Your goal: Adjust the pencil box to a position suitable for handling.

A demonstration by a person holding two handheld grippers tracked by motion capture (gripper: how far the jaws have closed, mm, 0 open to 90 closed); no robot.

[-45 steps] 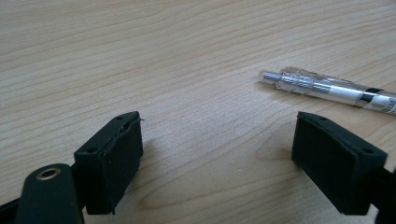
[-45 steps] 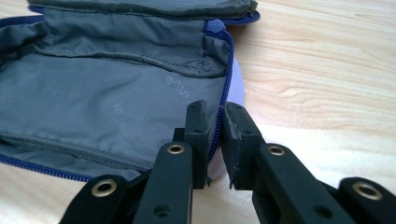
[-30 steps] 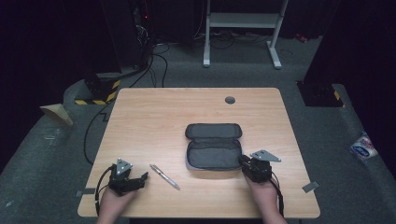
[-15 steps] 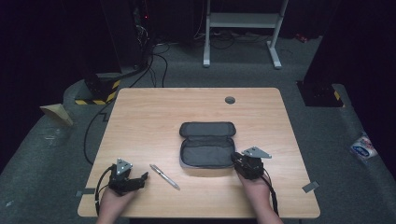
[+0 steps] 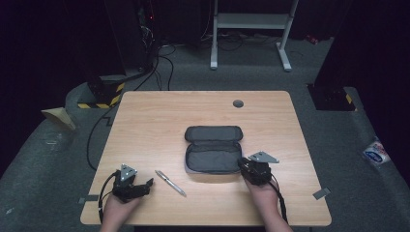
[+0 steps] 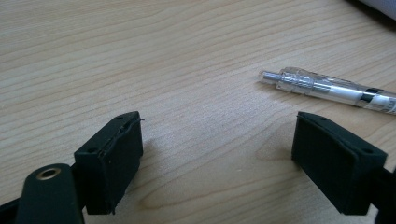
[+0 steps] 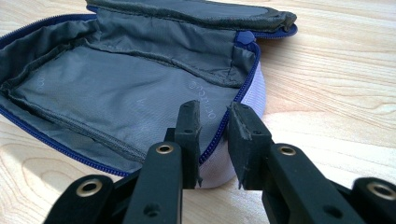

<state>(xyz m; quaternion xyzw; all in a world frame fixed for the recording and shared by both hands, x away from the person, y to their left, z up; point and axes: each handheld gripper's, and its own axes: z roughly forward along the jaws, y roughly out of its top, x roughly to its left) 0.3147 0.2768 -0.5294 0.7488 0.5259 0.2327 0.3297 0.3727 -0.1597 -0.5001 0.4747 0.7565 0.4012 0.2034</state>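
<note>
Pouch (image 5: 213, 149) grey, unzipped, blue zip; right hand-held gripper (image 7: 212, 122) jaws slightly apart astride rim.

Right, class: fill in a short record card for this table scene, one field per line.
Surface: wooden table
Pencil case: unzipped, lying open, grey lining showing
Pen: lying flat, between case and left gripper
Left gripper: jaws open, nothing between them, pen just beyond
Right gripper: jaws close together astride the case's zipped rim; whether they pinch it is unclear
Other: small dark disc near the table's far edge
</note>
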